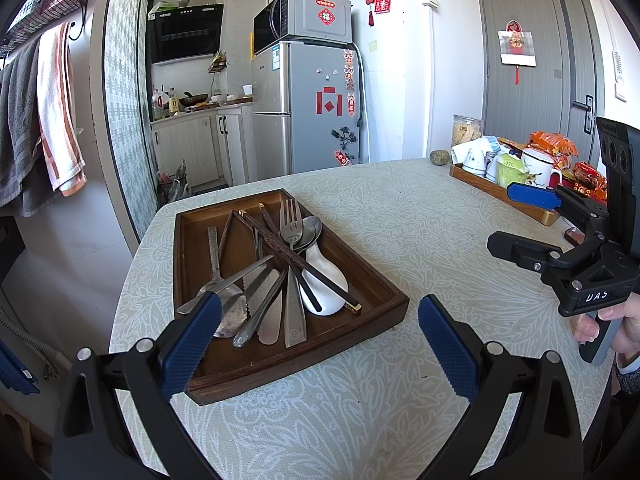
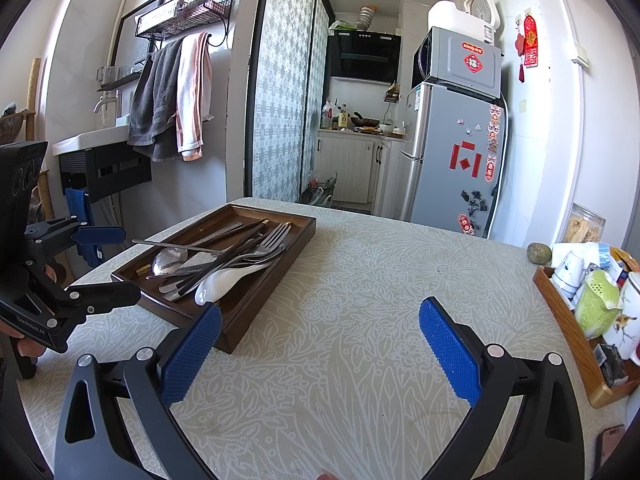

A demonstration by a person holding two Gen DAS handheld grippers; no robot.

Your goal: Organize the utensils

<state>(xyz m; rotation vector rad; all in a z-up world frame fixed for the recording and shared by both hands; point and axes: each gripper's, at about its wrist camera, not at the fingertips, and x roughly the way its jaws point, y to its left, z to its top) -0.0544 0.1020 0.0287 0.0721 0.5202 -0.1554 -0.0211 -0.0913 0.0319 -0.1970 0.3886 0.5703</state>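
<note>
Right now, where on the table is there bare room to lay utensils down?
Free: the tablecloth between the utensil tray and the cup tray, plus the near strip under the right gripper. Crowded: the utensil tray's pile and the cup tray. The left gripper hangs by the utensil tray's near corner.

Small home, dining spot opening onto a kitchen. Upper centre: grey fridge (image 1: 308,108) covered in red stickers, microwave (image 1: 304,16) stacked on top. Behind it, upper left of centre: range hood (image 1: 186,32) over a counter with a wok (image 1: 194,99) and oil bottles. Far left: towels (image 1: 40,116) on a wire wall rack. Foreground: table (image 1: 420,216) under a patterned cloth; right edge, tray of mugs (image 1: 516,168) and snack packets.
</note>
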